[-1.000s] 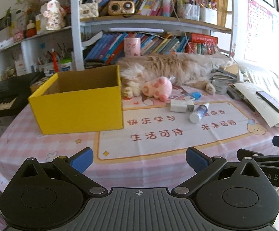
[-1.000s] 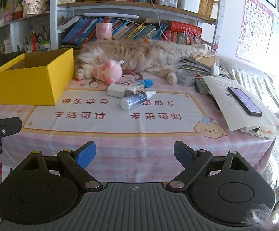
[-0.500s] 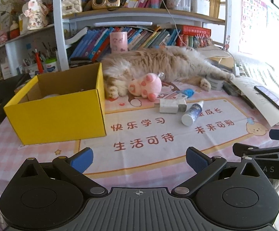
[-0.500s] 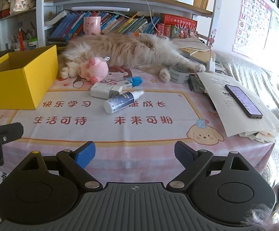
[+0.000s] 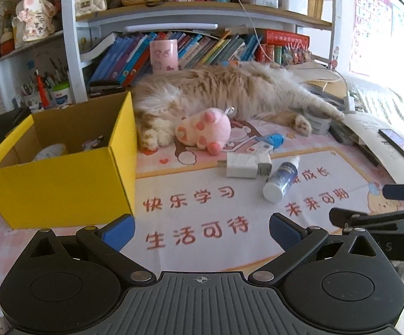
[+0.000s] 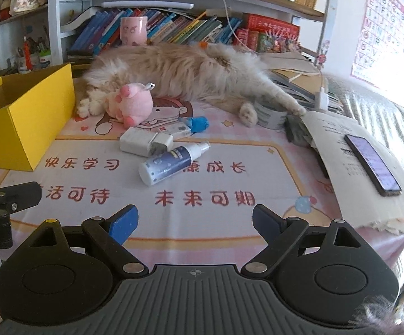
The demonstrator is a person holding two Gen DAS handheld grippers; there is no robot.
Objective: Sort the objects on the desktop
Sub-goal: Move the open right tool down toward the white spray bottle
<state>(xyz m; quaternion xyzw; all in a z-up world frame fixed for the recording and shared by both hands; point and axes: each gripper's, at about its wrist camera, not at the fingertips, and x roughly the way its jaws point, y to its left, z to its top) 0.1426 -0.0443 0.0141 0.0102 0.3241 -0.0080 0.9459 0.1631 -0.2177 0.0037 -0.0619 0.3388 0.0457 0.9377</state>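
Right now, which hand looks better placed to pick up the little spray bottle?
Probably the right gripper: the spray bottle lies almost straight ahead of its open jaws. From the left gripper, it sits off to the right.

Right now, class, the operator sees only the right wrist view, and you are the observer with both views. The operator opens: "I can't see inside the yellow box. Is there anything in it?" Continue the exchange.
Observer: Yes. In the left wrist view the yellow box already holds a whitish round thing and a small dark-and-white item. I cannot tell what they are.
Operator: I only catch the edge of the left gripper. How does it stand?
Observer: The left gripper is open, with nothing between its jaws. It hangs over the near part of the mat.
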